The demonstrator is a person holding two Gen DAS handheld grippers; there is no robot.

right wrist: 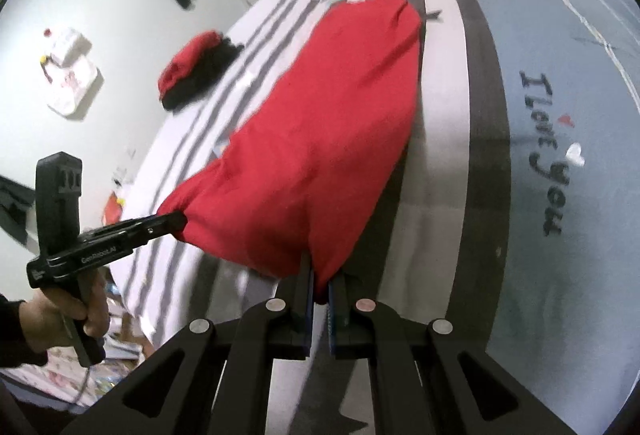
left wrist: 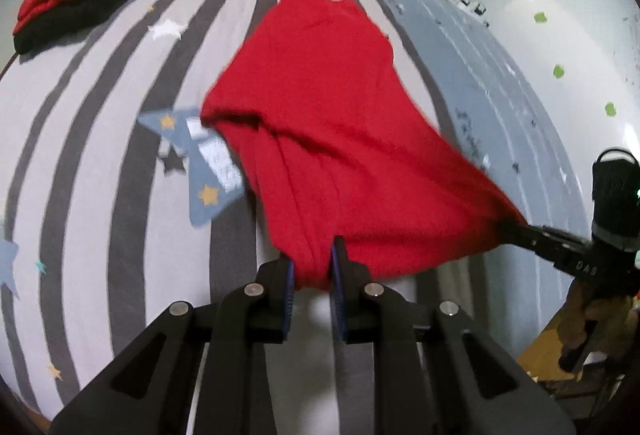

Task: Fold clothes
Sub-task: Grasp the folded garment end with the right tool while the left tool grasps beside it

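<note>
A red garment (left wrist: 320, 123) hangs stretched over the striped bed (left wrist: 100, 155), its far end trailing on the sheet. My left gripper (left wrist: 313, 267) is shut on its near left corner, bunched folds between the blue pads. My right gripper (right wrist: 319, 281) is shut on the other near corner of the red garment (right wrist: 312, 139). Each gripper shows in the other's view: the right gripper (left wrist: 508, 225) at the cloth's right corner, the left gripper (right wrist: 178, 221) at its left corner, held by a hand (right wrist: 64, 311).
A folded pile of red and black clothes (left wrist: 72, 1) lies at the bed's far left, the same pile (right wrist: 196, 65) showing from the right. A grey-blue quilt with "I love you" lettering (right wrist: 552, 155) covers the bed's right side. Clutter lies on the floor (right wrist: 100, 355) beside the bed.
</note>
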